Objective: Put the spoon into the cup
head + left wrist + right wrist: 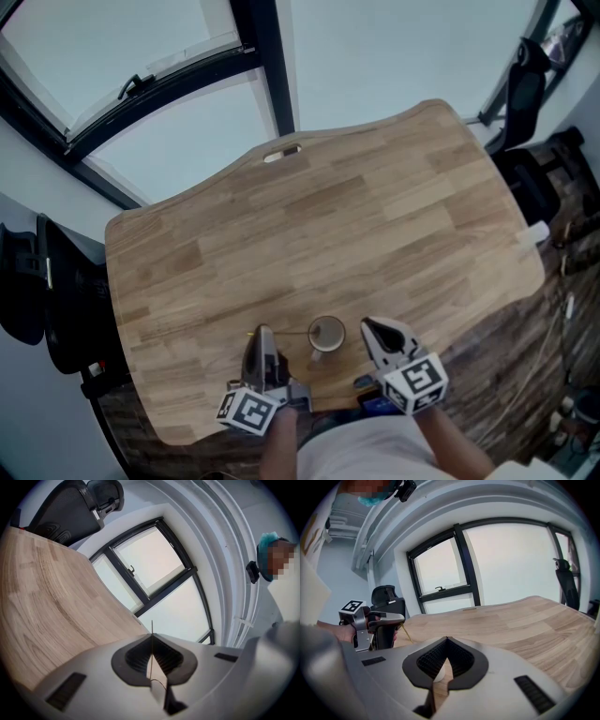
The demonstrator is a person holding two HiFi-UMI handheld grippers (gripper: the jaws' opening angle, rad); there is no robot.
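A white cup (326,334) stands on the wooden table (309,225) near its front edge, handle toward me. My left gripper (263,332) sits just left of the cup, shut on a thin golden spoon (295,332) whose far end reaches the cup's rim. In the left gripper view the spoon (151,629) shows as a fine line rising from the closed jaws of that gripper (151,638). The right gripper view shows the left gripper (395,618) with the spoon (407,633) slanting down from it. My right gripper (368,326) hovers just right of the cup, its jaws (446,640) meeting at the tips.
A black office chair (42,295) stands off the table's left side and another (525,89) at the far right corner. A cable slot (281,153) is cut in the far edge. Large windows lie beyond the table.
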